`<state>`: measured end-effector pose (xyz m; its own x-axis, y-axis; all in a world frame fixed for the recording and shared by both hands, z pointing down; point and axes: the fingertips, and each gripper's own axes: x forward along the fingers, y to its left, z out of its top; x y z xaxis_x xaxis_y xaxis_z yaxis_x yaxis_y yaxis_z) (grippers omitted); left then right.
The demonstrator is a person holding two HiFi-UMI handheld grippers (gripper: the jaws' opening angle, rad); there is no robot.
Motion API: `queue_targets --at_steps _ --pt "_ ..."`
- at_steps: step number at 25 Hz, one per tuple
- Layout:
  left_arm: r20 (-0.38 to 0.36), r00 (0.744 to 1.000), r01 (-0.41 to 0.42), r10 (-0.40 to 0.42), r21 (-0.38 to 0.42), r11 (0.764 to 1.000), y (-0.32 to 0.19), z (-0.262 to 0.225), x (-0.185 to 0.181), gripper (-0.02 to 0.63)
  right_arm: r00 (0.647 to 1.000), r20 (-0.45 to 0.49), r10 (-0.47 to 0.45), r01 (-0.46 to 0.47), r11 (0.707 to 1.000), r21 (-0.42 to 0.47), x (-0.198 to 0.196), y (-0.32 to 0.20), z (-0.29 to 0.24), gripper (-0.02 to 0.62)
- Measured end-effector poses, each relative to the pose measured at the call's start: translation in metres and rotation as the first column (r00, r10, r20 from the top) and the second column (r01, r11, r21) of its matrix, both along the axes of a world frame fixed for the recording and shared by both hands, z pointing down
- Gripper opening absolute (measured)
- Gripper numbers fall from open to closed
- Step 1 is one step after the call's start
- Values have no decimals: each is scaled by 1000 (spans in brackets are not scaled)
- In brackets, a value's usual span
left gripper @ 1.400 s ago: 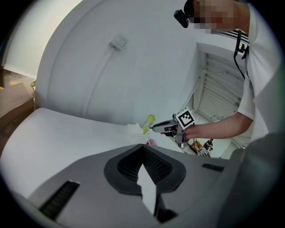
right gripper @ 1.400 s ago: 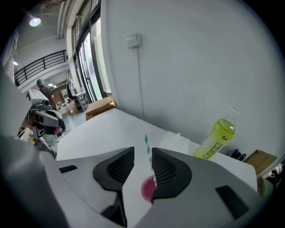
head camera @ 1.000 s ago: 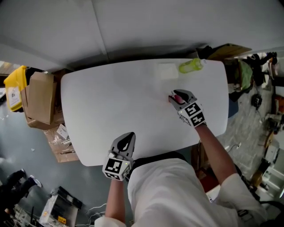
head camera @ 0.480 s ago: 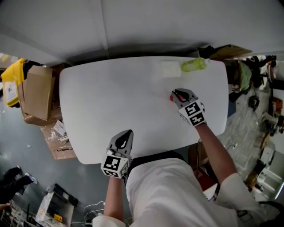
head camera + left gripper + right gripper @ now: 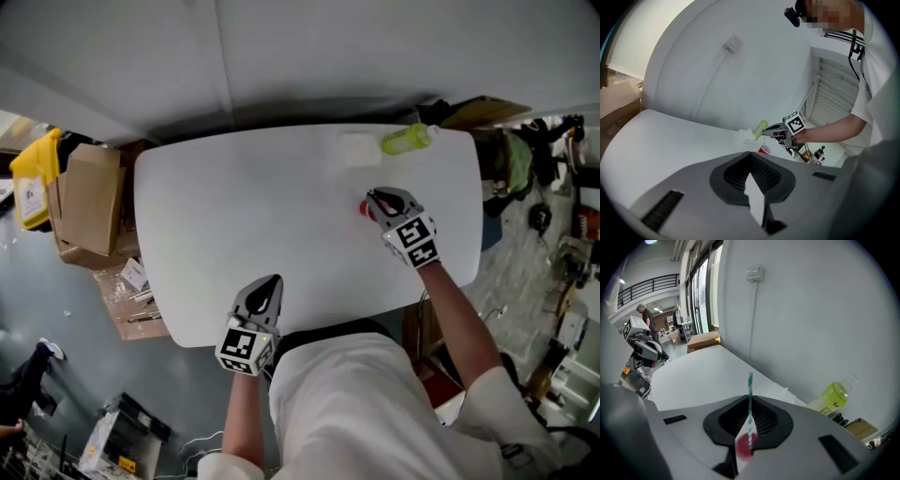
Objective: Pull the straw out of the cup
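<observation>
Smooth white bench (image 5: 244, 234); round red cup (image 5: 365, 208). Thin teal-white striped straw (image 5: 750, 394) upright, clamped in my right claw (image 5: 743, 445). My left claw (image 5: 756, 203) closed, empty.

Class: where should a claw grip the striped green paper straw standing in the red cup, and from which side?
Grip the striped green paper straw on its bare stem above the small red cup, approaching from above. It stands roughly upright and thin, so it should slide straight up.
</observation>
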<state>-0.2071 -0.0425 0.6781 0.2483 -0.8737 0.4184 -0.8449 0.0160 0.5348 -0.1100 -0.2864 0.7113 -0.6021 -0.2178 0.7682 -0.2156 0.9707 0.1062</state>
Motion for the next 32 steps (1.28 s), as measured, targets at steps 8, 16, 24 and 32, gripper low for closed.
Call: queue_targets --at_steps 8,16,24,32 --pt "41 999 -27 26 35 999 -3 -30 19 2 994 107 -23 23 1000 -2 14 12 -39 48" --pt "93 995 -29 24 57 998 -2 -62 60 2 972 233 -27 30 1000 -10 48 36 -79 48" --pt "159 987 -2 -8 66 998 8 -87 103 2 939 343 -31 39 999 -14 101 50 -122 49" --pt "173 982 56 -73 102 993 11 -111 133 2 902 429 -42 53 998 -14 158 58 -159 48"
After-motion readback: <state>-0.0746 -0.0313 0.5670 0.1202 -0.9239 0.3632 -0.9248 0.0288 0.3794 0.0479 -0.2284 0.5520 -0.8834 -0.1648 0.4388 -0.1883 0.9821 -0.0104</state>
